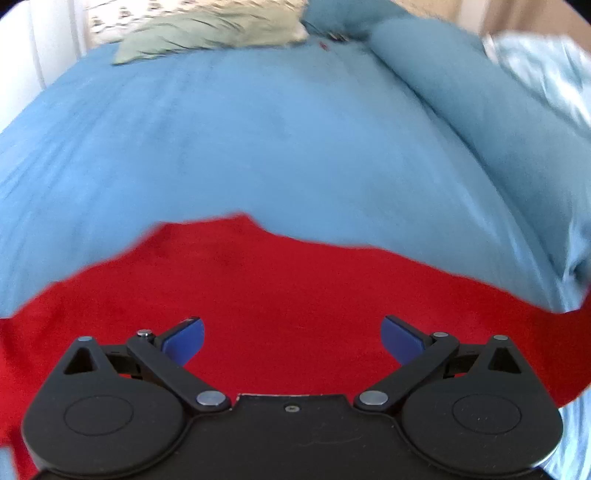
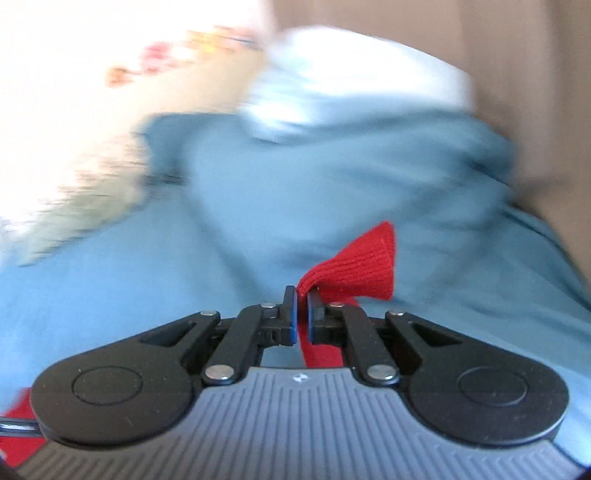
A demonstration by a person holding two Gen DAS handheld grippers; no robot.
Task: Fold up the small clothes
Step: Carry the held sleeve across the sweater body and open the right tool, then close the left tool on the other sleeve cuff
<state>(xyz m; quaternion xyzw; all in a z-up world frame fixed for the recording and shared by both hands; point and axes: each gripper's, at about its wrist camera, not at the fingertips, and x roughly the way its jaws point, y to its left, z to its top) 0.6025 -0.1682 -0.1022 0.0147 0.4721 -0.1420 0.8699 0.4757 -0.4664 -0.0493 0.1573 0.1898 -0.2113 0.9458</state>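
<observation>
Right tongs (image 2: 302,306) pinch red garment's (image 1: 258,295) ribbed cuff, likely to fold it over; left tongs (image 1: 291,338) spread above it on bed (image 1: 258,147).

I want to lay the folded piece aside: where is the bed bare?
Bare blue sheet lies between the red garment and the pale green cloth. The blue pillow crowds the right. Right gripper grips the garment; left gripper is open.

Broad bare blue sheet (image 1: 258,140) lay open beyond the red garment (image 1: 258,295), pale green pillow (image 1: 207,33) blocked its far left edge, rolled blue duvet (image 1: 461,110) walled the right side, light blue bedding (image 1: 546,70) heaped behind it
</observation>
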